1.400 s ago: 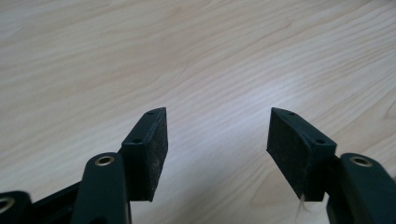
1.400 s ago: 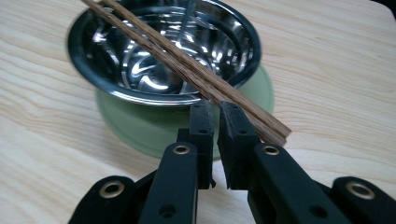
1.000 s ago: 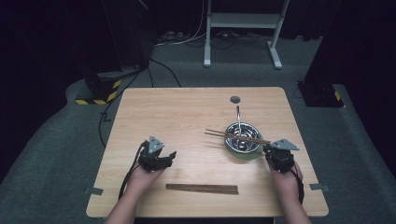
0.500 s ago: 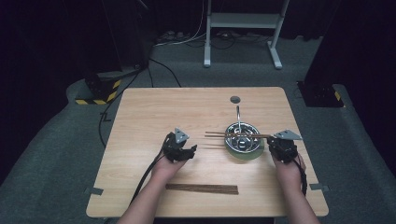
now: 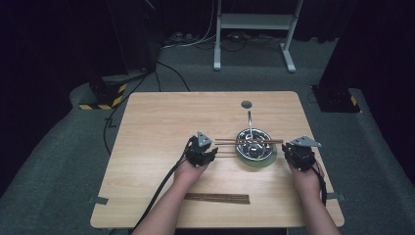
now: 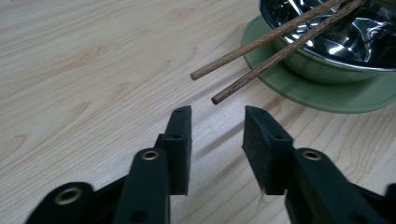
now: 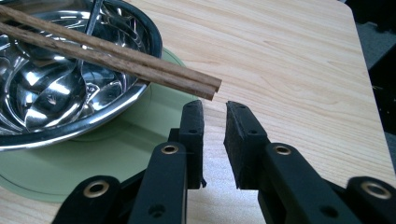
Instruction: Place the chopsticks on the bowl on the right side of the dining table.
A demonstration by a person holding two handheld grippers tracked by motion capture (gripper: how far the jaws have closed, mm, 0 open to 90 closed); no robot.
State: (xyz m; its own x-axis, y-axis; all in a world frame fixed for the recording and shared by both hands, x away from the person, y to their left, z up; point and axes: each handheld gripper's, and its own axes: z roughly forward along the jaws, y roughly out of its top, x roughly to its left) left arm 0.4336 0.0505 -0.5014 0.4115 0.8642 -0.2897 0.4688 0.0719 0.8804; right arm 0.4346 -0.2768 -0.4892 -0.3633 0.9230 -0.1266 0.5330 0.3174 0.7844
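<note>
Across bowl (image 5: 254, 149): 2 chopsticks (image 5: 249, 141), 1 spoon (image 5: 250, 128).

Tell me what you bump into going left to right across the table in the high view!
Left gripper → metal bowl on its green plate → right gripper.

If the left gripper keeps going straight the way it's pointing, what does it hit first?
Probably the near ends of the chopsticks lying across the steel bowl; the left gripper has open, empty jaws aimed just below them.
</note>
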